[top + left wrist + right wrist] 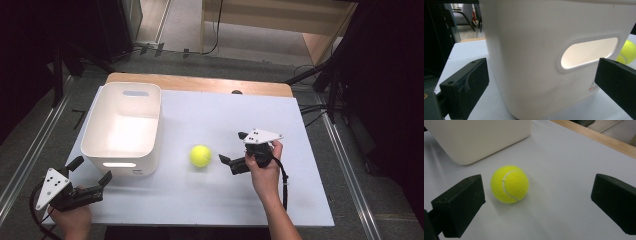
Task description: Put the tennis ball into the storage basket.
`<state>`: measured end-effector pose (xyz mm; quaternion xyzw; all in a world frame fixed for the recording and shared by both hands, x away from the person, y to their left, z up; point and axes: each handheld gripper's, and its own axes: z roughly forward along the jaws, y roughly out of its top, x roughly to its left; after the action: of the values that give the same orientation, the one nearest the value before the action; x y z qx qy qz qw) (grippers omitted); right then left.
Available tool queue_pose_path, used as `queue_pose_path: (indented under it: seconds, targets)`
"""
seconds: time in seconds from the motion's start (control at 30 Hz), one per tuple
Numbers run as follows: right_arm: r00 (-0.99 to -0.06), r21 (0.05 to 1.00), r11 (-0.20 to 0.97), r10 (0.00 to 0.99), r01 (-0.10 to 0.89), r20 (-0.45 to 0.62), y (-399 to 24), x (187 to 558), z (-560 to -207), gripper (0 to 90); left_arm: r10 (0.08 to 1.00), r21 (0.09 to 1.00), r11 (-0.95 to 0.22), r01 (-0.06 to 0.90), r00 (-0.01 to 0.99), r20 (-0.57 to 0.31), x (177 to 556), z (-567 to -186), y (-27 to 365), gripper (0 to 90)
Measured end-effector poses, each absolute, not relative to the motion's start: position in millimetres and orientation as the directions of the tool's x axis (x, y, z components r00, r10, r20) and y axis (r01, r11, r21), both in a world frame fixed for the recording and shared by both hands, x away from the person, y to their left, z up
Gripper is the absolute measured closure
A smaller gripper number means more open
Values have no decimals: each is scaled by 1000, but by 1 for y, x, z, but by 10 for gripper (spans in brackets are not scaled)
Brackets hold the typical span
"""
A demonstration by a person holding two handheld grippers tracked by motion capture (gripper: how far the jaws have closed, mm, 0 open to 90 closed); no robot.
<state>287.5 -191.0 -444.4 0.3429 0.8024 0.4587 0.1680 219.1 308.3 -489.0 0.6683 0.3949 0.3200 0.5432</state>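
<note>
Right gripper (pixel 231 151) spread wide near ball (pixel 200 156), gripping nothing; left gripper (pixel 90 171) likewise wide beside white bin (pixel 122 129).

Light falls from above: the white desk (pixel 210 195) is bright while the high view's left and right edges sink into darkness. The white bin (pixel 122 127) glows inside, nearly overexposed. In the right gripper view the tennis ball (pixel 509 184) throws a soft shadow, and the near jaws are slightly blurred.
</note>
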Motion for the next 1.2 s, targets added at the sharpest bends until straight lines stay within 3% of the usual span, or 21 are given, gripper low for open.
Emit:
queue_pose_path:
  seconds: [1.2]
  targets:
    - [-782, 780, 464, 621, 420, 52, -145, 312, -443, 0, 876, 980, -93, 174, 482, -2, 219, -489, 309, 0]
